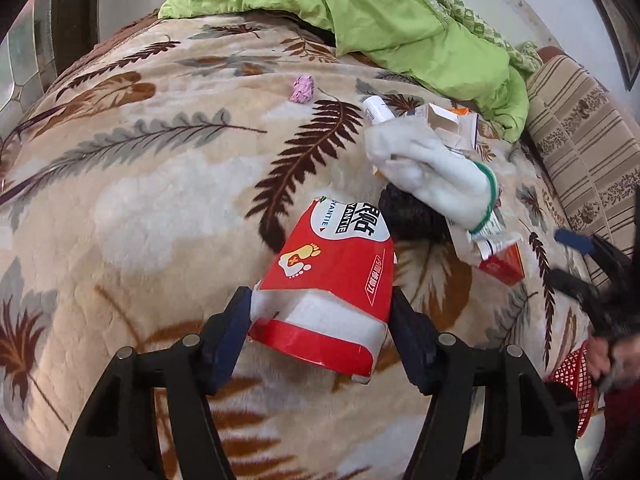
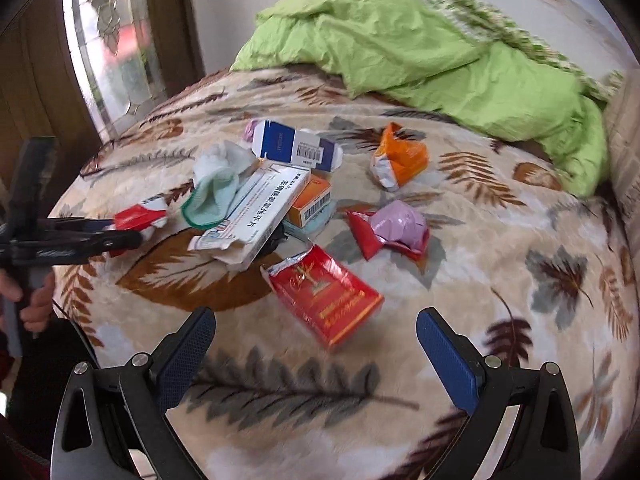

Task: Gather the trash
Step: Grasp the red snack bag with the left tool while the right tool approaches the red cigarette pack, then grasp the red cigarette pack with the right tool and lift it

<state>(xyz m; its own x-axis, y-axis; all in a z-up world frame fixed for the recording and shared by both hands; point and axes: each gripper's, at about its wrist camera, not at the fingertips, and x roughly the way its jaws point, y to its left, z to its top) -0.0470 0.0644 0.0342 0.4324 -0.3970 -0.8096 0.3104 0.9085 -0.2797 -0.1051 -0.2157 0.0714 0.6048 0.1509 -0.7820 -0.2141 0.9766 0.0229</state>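
Note:
My left gripper [image 1: 320,320] is shut on a red and white foot-patch packet [image 1: 332,276], held over the leaf-patterned blanket [image 1: 140,184]; the same packet shows at the left of the right wrist view [image 2: 138,216]. My right gripper [image 2: 316,336] is open and empty, just in front of a red cigarette pack [image 2: 328,292]. Beyond it lie a white medicine box [image 2: 256,212], a white sock [image 2: 218,188], a blue and white box [image 2: 296,148], an orange box [image 2: 312,200], a crumpled orange wrapper [image 2: 400,160] and a pink and red wrapper [image 2: 394,228].
A green duvet [image 2: 420,60] is bunched at the back of the bed. A pink paper ball [image 1: 303,88] lies far back on the blanket. A red mesh basket [image 1: 572,384] stands at the right edge of the left wrist view. A window [image 2: 116,40] is at the left.

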